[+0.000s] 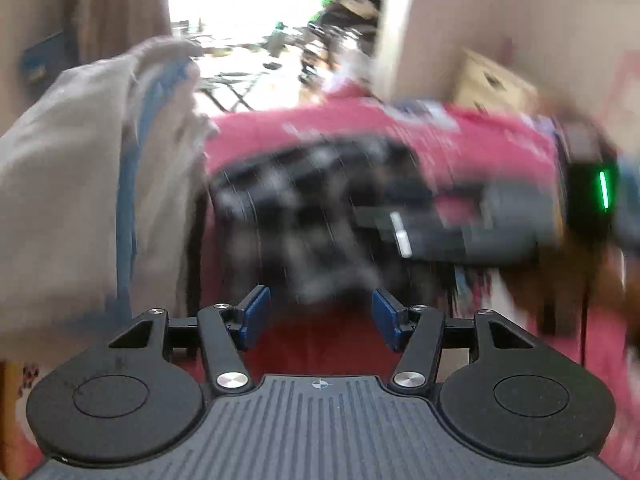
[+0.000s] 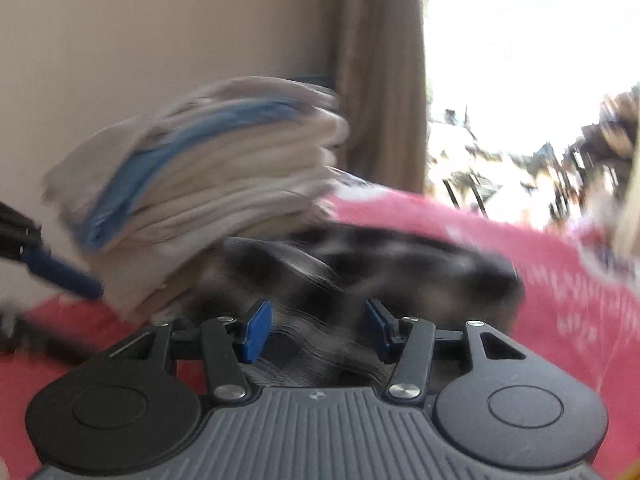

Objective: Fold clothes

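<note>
Both views are motion-blurred. A black-and-white checked garment (image 1: 300, 220) lies bunched on a red bedspread (image 1: 480, 148), just ahead of my left gripper (image 1: 320, 318), whose blue pads stand wide open with nothing gripped. In the right wrist view the checked garment (image 2: 400, 264) stretches ahead of and under my right gripper (image 2: 318, 330), also open; cloth lies between and below its fingers without being pinched. The right gripper's body (image 1: 500, 220), with a green light, is seen past the garment. A blue finger of the left gripper (image 2: 60, 272) enters from the left.
A stack of folded beige clothes with a blue layer (image 1: 80, 180) (image 2: 208, 184) sits on the bedspread (image 2: 560, 280) left of the checked garment. Behind are a brown curtain (image 2: 380, 80), a bright window and a wooden drawer unit (image 1: 492, 80).
</note>
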Demonstrator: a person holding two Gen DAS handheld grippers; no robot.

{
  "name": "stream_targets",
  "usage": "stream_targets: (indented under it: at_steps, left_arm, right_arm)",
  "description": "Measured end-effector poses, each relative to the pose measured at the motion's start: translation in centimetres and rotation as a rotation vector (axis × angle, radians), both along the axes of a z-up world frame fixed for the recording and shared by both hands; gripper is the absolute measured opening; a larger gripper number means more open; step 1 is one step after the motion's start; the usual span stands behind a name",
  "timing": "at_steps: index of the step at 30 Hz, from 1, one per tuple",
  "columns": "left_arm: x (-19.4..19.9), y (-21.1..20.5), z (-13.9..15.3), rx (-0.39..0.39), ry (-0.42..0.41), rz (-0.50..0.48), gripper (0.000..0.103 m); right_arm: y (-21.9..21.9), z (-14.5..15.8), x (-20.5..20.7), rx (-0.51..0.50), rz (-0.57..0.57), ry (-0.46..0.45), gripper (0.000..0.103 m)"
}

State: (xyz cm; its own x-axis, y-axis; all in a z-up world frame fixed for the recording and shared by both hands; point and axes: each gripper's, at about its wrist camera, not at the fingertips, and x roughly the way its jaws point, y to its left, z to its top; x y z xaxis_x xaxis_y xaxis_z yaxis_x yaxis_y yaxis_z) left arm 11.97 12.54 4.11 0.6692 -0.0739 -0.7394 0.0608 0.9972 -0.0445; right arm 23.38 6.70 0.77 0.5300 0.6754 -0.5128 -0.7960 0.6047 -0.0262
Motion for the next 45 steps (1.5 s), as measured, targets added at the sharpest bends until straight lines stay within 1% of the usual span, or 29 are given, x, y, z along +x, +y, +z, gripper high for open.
stream_targets:
  at_steps: [2,5,6,7,9,11,15,18,20,24,26,27,28,29,30,31,33,36,37,38,41,42,44,45]
  left_arm:
    - [-2.2,-0.3,-1.9,0.038,0.006,-0.059,0.057]
    - [-4.5,-0.3,-5.0,0.093,0.001,-0.108,0.057]
    - [-4.7,0.0,-6.1,0.100,0.015,-0.103,0.057]
    - [-4.8,0.5,-7.1,0.096,0.036,-0.092,0.057]
    - [-5.0,1.5,-8.4,0.064,0.067,-0.073,0.057]
    - [-5.3,2.6,-9.2,0.028,0.084,-0.052,0.057]
    - [-5.2,3.9,-10.3,-0.027,0.092,-0.028,0.057]
    - [-5.3,4.3,-10.8,-0.031,0.072,-0.036,0.057]
    - [-5.4,4.5,-11.1,-0.038,0.057,-0.038,0.057]
    - [-5.1,5.3,-11.4,-0.068,0.049,-0.030,0.057]
    - [-5.0,5.7,-11.7,-0.079,0.049,-0.026,0.057]
    - [-5.0,5.9,-11.8,-0.083,0.047,-0.022,0.057]
    - [-5.0,6.1,-11.9,-0.087,0.046,-0.019,0.057]
    - [-5.0,6.3,-12.0,-0.091,0.044,-0.016,0.057]
    - [-5.0,6.5,-12.1,-0.095,0.043,-0.013,0.057]
    - [-5.1,6.6,-12.2,-0.098,0.040,-0.011,0.057]
    - [-5.2,6.9,-12.2,-0.101,0.029,-0.014,0.057]
    - [-5.7,7.1,-12.2,-0.110,0.007,-0.016,0.057]
    - [-6.0,7.2,-12.2,-0.115,-0.002,-0.015,0.057]
    - [-6.2,7.3,-12.1,-0.119,-0.011,-0.015,0.057]
    - [-6.2,8.0,-11.9,-0.143,-0.039,-0.004,0.057]
    - [-6.0,8.3,-11.8,-0.159,-0.047,0.005,0.057]
    - [-5.3,9.2,-12.0,-0.204,-0.060,0.031,0.057]
    - [-5.2,9.6,-11.9,-0.227,-0.069,0.046,0.057]
  right_arm:
    - [2.0,0.3,-1.5,-0.069,0.086,-0.072,0.055]
    - [5.6,-1.3,-3.6,-0.172,0.176,-0.175,0.058]
    - [6.9,-1.8,-4.3,-0.207,0.205,-0.209,0.062]
    - [8.1,-2.4,-5.0,-0.241,0.234,-0.243,0.064]
    - [10.6,-3.6,-6.3,-0.310,0.292,-0.311,0.064]
    - [12.4,-4.9,-6.5,-0.343,0.263,-0.337,0.064]
    - [14.5,-7.0,-6.4,-0.348,0.118,-0.362,0.064]
    - [15.5,-7.4,-5.9,-0.303,-0.029,-0.324,0.064]
    - [16.0,-7.5,-5.8,-0.282,-0.118,-0.318,0.064]
    - [16.5,-8.8,-5.9,-0.341,-0.188,-0.363,0.064]
    - [16.2,-8.8,-5.6,-0.344,-0.200,-0.371,0.063]
    - [16.0,-8.7,-5.5,-0.336,-0.203,-0.369,0.053]
    - [15.6,-8.3,-5.3,-0.322,-0.214,-0.362,0.044]
    - [15.2,-7.8,-5.2,-0.306,-0.226,-0.354,0.040]
    - [14.6,-7.1,-4.9,-0.271,-0.241,-0.323,0.034]
    - [13.8,-6.3,-4.6,-0.236,-0.257,-0.288,0.021]
    - [12.3,-4.6,-4.0,-0.156,-0.278,-0.214,0.012]
    - [9.5,-1.8,-3.5,-0.008,-0.272,-0.109,0.011]
    - [8.6,-1.2,-3.4,0.037,-0.253,-0.064,0.011]
    - [8.2,-1.1,-3.2,0.052,-0.229,-0.032,0.011]
    - [8.1,-2.6,-2.8,0.007,-0.115,0.044,0.011]
    - [8.3,-3.4,-2.5,-0.026,-0.077,0.071,0.011]
    - [8.7,-4.9,-2.2,-0.075,-0.020,0.078,0.015]
    - [8.7,-4.9,-2.1,-0.083,0.006,0.083,0.017]
